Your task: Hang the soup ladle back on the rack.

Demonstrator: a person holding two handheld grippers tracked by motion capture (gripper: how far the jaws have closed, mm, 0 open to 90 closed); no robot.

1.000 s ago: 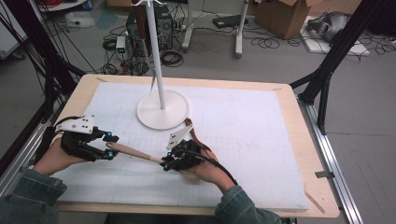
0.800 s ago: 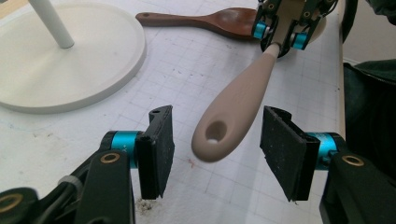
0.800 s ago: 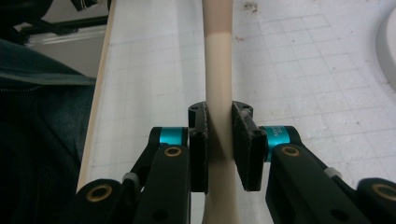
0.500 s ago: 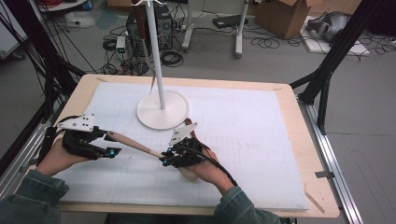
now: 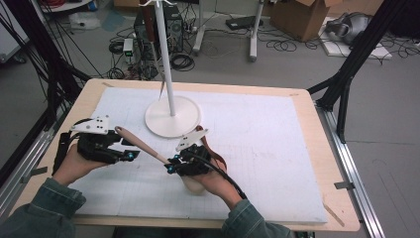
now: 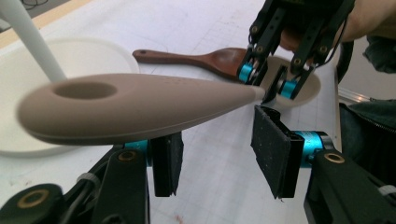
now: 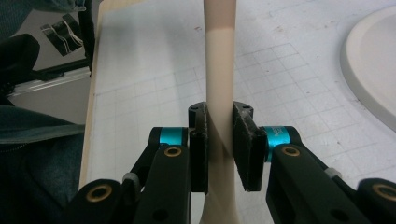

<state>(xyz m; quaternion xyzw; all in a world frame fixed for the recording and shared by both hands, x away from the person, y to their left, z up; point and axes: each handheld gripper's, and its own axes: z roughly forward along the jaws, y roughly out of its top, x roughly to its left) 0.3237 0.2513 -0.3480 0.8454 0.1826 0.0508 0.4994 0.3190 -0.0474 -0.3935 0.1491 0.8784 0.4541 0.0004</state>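
Beige spoon [image 5: 141, 145] is clamped at its neck by right gripper [image 7: 220, 154]; left gripper's [image 6: 217, 161] half-open fingers have just been closing around the handle end without touching yet; next, grip and align its hole toward the stand [image 5: 171, 121] at 12 o'clock.

A long beige spoon [image 5: 141, 145] with a hole in its handle end slants above the desk [image 5: 277, 148], bowl end lower.
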